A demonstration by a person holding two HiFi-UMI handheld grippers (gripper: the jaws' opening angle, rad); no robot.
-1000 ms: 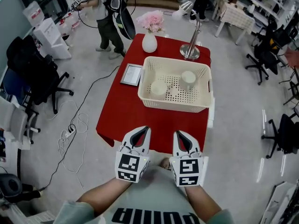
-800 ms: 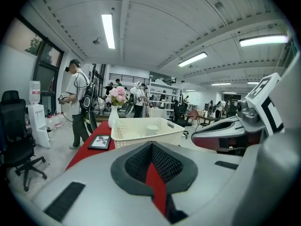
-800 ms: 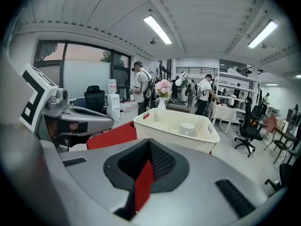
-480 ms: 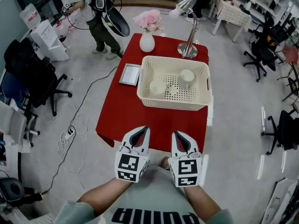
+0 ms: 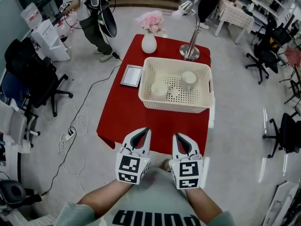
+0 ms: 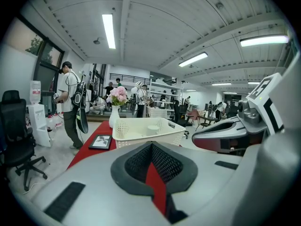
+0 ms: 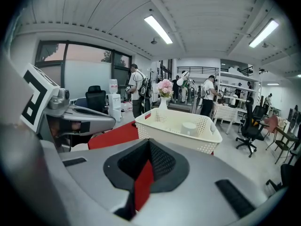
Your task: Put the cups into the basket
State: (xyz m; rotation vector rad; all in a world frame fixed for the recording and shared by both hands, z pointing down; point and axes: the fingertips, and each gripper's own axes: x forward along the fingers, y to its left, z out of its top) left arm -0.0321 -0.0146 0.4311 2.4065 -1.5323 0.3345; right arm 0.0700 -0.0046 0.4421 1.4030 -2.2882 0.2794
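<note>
A: Taller cup [image 5: 189, 80], location?
B: Upright inside the basket [image 5: 175, 106], toward the far right of its floor.

A: Second one?
B: Lower cup [image 5: 159, 90], also inside, to the left of the taller cup and apart from it. A small pale item lies between the two; I cannot tell what it is.

A: Basket itself?
B: Cream, perforated walls, handle slots at the ends. It sits on the right half of the red table [image 5: 123, 117], its right side reaching the table's right edge.

A: Other items on the table?
B: White vase [image 5: 149, 43] with pink flowers [image 5: 151, 20] at the far edge. Desk lamp [image 5: 191, 48] to the vase's right. Both stand just behind the basket. A dark-framed picture [image 5: 132, 75] lies flat just beside the basket's left wall.

A: Grippers?
B: Left gripper [image 5: 145, 131] and right gripper [image 5: 179, 136] are held side by side at the table's near edge, tips toward the basket, well apart from it.

A: Jaw state?
B: Left gripper view: pads meet at the tips, nothing between them. Right gripper view: the same, pads together and empty.

A: Beyond the table?
B: A person [image 5: 96, 18] stands on the floor past the far left corner. A black office chair [image 5: 40, 76] is off to the left.
</note>
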